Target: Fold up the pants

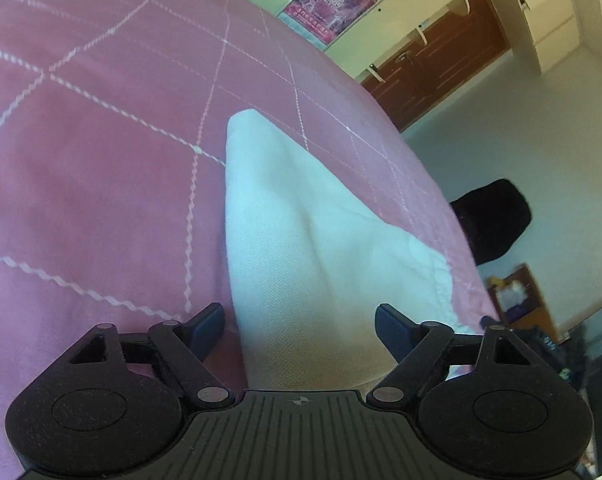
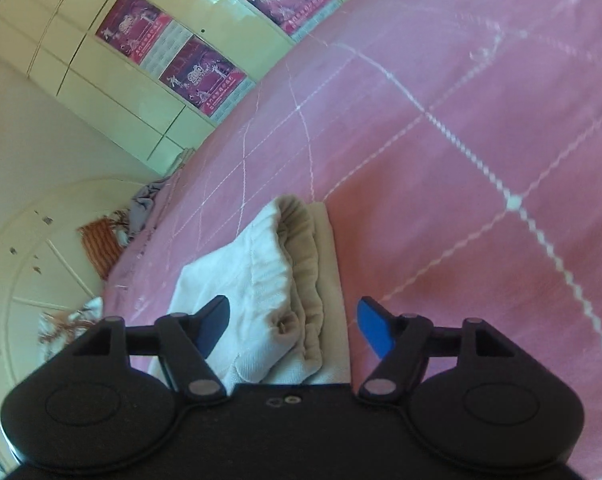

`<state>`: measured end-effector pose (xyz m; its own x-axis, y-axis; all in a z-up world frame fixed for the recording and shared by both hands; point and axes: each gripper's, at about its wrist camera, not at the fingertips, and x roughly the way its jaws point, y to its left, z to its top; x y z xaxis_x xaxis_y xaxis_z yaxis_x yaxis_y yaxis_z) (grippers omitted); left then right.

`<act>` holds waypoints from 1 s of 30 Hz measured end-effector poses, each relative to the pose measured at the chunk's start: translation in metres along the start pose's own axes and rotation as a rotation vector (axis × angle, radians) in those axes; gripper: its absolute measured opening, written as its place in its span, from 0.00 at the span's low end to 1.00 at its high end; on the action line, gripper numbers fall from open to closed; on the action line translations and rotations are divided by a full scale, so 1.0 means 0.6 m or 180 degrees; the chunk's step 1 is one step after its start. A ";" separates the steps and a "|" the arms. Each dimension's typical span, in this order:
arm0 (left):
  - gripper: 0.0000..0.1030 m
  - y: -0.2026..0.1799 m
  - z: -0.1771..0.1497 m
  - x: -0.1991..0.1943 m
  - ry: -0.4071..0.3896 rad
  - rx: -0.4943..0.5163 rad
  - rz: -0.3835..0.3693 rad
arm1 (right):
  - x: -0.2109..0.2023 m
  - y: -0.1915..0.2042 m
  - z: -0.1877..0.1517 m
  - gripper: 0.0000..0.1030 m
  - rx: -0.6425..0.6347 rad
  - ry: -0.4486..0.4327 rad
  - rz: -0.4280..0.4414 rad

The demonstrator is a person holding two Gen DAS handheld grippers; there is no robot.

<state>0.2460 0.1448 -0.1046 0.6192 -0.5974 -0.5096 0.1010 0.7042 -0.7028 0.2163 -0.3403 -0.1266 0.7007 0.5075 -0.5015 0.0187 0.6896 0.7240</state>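
Note:
White pants [image 1: 301, 240] lie folded on a pink bedspread [image 1: 101, 160]. In the left wrist view they form a smooth wedge running away from my left gripper [image 1: 299, 326], which is open and empty just above their near end. In the right wrist view the pants [image 2: 261, 280] show stacked layers with the gathered elastic waistband [image 2: 305, 264] on the right side. My right gripper [image 2: 293, 326] is open and empty, its jaws spread to either side of the stack's near end.
The bedspread [image 2: 461, 160] has white stitched lines. The bed edge drops to a pale floor [image 1: 521, 140] with a black object [image 1: 493, 220]. Cream wardrobes with purple posters [image 2: 205, 72] stand behind. Clothes lie beside the bed [image 2: 101, 244].

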 end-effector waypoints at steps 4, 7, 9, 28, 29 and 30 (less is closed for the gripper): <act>0.57 0.045 -0.001 0.037 0.0098 -0.0453 -0.0305 | 0.028 -0.029 0.008 0.70 0.0187 0.0206 0.0173; 0.56 0.064 0.011 0.058 0.0146 -0.0616 -0.0519 | 0.044 -0.040 0.012 0.69 0.0213 0.0338 0.0293; 0.56 0.068 0.021 0.081 0.0234 -0.0624 -0.0620 | 0.057 -0.041 0.017 0.69 0.0177 0.0454 0.0396; 0.30 0.039 0.059 0.185 0.0294 -0.0353 -0.1060 | 0.163 0.054 0.039 0.43 -0.0655 0.0679 0.0187; 0.30 0.035 0.061 0.178 0.0253 -0.0342 -0.1099 | 0.158 0.066 0.039 0.39 -0.0747 0.0661 0.0194; 0.30 0.029 0.064 0.168 0.0200 -0.0318 -0.1145 | 0.151 0.078 0.040 0.37 -0.0818 0.0636 0.0226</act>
<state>0.3400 0.1116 -0.1494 0.5086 -0.8243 -0.2487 0.2248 0.4060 -0.8858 0.2977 -0.2745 -0.1266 0.5396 0.6326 -0.5555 -0.2236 0.7438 0.6299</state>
